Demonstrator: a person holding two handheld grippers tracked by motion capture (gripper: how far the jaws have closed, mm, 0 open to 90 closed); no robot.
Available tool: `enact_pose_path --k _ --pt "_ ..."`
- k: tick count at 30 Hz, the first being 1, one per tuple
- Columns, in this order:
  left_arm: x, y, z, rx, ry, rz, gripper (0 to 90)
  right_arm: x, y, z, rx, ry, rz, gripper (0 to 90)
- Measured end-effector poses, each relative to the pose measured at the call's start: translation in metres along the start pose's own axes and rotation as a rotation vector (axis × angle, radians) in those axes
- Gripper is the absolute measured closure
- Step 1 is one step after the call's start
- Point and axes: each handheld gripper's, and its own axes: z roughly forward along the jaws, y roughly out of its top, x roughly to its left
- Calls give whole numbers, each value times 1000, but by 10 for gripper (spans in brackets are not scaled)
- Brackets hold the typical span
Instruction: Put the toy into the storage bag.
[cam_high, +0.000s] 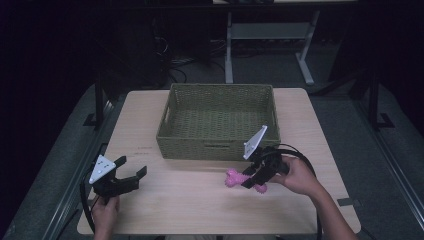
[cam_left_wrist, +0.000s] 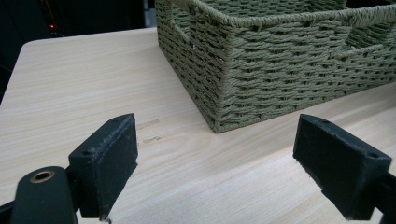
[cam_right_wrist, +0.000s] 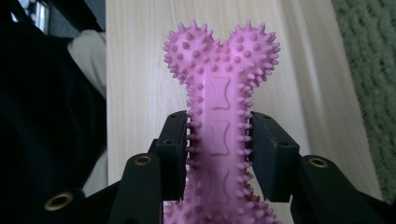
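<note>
A pink spiky bone-shaped toy (cam_high: 236, 178) (cam_right_wrist: 219, 107) is clamped by its shaft in my right gripper (cam_high: 255, 178) (cam_right_wrist: 219, 149), held just above the wooden table (cam_high: 190, 200) in front of the basket's right front corner. Both black pads press on the shaft, and the knobbed end sticks out past them. The woven green basket (cam_high: 215, 148) (cam_left_wrist: 280, 70) stands at the middle of the table, with nothing seen inside. My left gripper (cam_high: 131, 175) (cam_left_wrist: 215, 163) hovers near the table's front left, jaws wide open with only bare wood between them, facing the basket's near left corner.
The table's front edge (cam_right_wrist: 107, 93) runs close to the toy in the right gripper view, with dark floor beyond. A white desk frame (cam_high: 270, 45) stands behind the table. Cables trail from both grippers.
</note>
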Motion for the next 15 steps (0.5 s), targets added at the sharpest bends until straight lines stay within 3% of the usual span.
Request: enact_pose_path --k 15 --pt "1 0 0 1 2 0 133 -13 18 -30 -28 -3 7 582"
